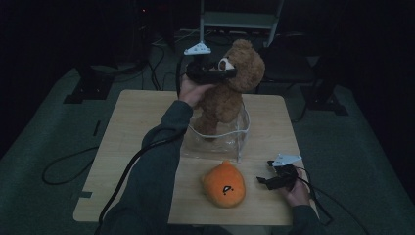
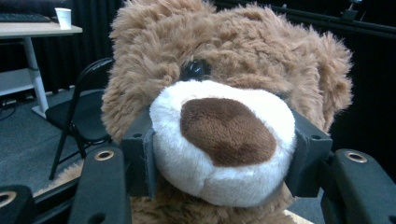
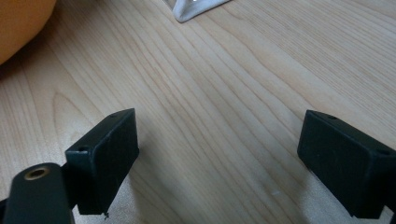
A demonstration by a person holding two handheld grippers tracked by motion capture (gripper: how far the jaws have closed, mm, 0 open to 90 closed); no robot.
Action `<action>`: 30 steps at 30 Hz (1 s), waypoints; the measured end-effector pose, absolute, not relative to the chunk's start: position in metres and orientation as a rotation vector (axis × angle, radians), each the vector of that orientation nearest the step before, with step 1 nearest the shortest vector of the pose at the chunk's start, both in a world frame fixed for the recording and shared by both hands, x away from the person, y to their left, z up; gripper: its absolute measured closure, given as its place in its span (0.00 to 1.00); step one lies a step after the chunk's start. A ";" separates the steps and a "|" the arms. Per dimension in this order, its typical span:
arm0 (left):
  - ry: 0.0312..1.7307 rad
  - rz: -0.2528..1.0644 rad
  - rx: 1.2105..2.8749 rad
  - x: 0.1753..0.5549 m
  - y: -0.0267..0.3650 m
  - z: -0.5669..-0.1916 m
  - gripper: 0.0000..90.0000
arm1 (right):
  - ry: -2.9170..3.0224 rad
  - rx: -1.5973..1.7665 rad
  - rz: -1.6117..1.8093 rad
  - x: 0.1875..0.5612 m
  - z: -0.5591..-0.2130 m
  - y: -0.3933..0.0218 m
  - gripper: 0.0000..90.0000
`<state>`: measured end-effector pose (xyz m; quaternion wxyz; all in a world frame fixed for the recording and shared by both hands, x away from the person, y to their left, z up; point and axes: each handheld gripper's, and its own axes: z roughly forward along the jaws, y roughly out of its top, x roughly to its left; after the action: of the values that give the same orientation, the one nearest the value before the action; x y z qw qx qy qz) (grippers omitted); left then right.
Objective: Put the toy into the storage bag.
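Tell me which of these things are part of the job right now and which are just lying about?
In use:
- brown teddy bear, snout gripped by the left gripper
- clear plastic bag around its feet

Lying about:
- orange plush toy
- right gripper, open over the wooden table
- folding chair

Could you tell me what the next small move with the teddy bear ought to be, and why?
Probably lower it a little further. The left gripper is clamped on the teddy bear's white muzzle, and the bear stands upright with its legs already inside the clear bag, most of its body above the rim. The right gripper rests open on the table, beside the orange plush.
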<state>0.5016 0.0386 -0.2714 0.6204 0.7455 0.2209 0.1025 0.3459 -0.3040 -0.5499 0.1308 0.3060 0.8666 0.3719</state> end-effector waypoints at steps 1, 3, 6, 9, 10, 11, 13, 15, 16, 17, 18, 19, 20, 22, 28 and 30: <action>0.506 0.234 1.716 0.501 0.038 -0.272 0.45 | 2.517 0.888 1.080 0.346 -0.550 -0.304 0.13; 0.501 0.234 1.723 0.501 0.037 -0.272 0.45 | 2.517 0.888 1.080 0.346 -0.550 -0.304 0.13; 0.501 0.233 1.732 0.501 0.036 -0.274 0.45 | 2.517 0.889 1.080 0.346 -0.550 -0.304 0.13; 0.502 0.229 1.737 0.502 0.035 -0.276 0.45 | 2.517 0.888 1.080 0.346 -0.550 -0.304 0.13; 0.502 0.224 1.737 0.502 0.035 -0.277 0.45 | 2.517 0.889 1.080 0.346 -0.550 -0.304 0.13; 0.502 0.224 1.737 0.502 0.035 -0.277 0.45 | 2.517 0.889 1.080 0.346 -0.550 -0.304 0.13; 0.500 0.217 1.745 0.502 0.035 -0.279 0.45 | 2.517 0.889 1.080 0.346 -0.550 -0.304 0.13; 0.496 0.217 1.754 0.503 0.034 -0.280 0.45 | 2.517 0.888 1.080 0.346 -0.550 -0.304 0.13; 0.495 0.215 1.757 0.503 0.034 -0.281 0.45 | 2.517 0.888 1.080 0.346 -0.550 -0.304 0.13; 0.493 0.216 1.759 0.503 0.033 -0.282 0.45 | 2.517 0.889 1.080 0.346 -0.550 -0.304 0.13; 0.492 0.214 1.762 0.502 0.033 -0.282 0.45 | 2.517 0.888 1.080 0.346 -0.550 -0.304 0.13; 0.491 0.212 1.767 0.502 0.033 -0.282 0.45 | 2.517 0.889 1.080 0.346 -0.550 -0.304 0.13; 0.489 0.212 1.767 0.503 0.032 -0.283 0.45 | 2.517 0.889 1.080 0.346 -0.550 -0.304 0.13; 0.493 0.209 1.770 0.503 0.032 -0.283 0.45 | 2.517 0.889 1.080 0.346 -0.550 -0.304 0.13; 0.488 0.207 1.778 0.503 0.032 -0.286 0.45 | 2.517 0.889 1.080 0.346 -0.550 -0.304 0.13; 0.487 0.205 1.780 0.503 0.032 -0.286 0.45 | 2.517 0.888 1.080 0.346 -0.550 -0.304 0.13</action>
<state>0.5029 0.0316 -0.2863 0.5990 0.7677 0.2098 0.0883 0.3459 -0.3041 -0.5499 0.1309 0.3057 0.8666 0.3719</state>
